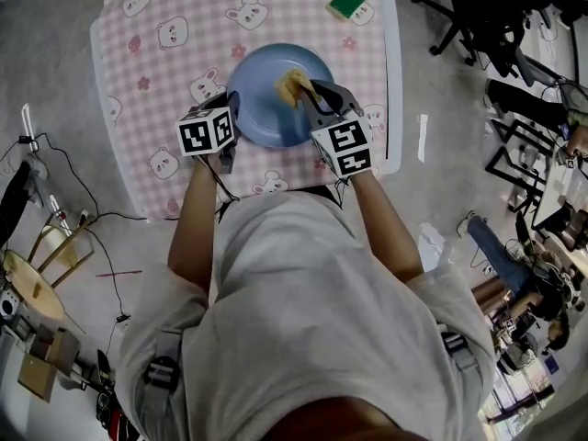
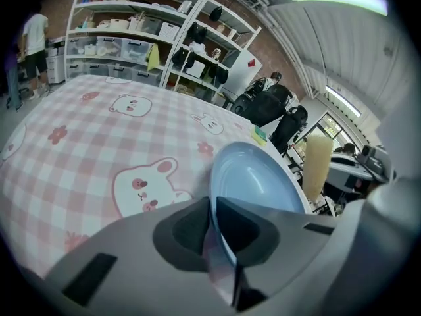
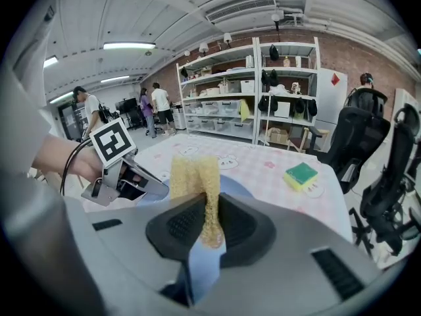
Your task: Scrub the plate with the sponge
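Note:
A blue plate point(image 1: 271, 108) lies on the pink checked tablecloth point(image 1: 165, 72). My left gripper point(image 1: 228, 118) is shut on the plate's near-left rim; in the left gripper view the rim point(image 2: 260, 176) runs between the closed jaws point(image 2: 212, 206). My right gripper point(image 1: 314, 95) is shut on a yellow mesh sponge point(image 1: 294, 84) that hangs over the middle of the plate. In the right gripper view the sponge point(image 3: 194, 173) sticks up from the jaws point(image 3: 210, 206), with the plate point(image 3: 235, 186) below and the left gripper point(image 3: 125, 180) beyond it.
A green and yellow sponge point(image 1: 349, 1) lies at the table's far right corner, also in the right gripper view point(image 3: 301, 174). Black office chairs point(image 1: 501, 12) stand right of the table. Cables point(image 1: 87, 219) and stools lie on the floor at left. Shelves point(image 3: 243, 94) and people stand beyond.

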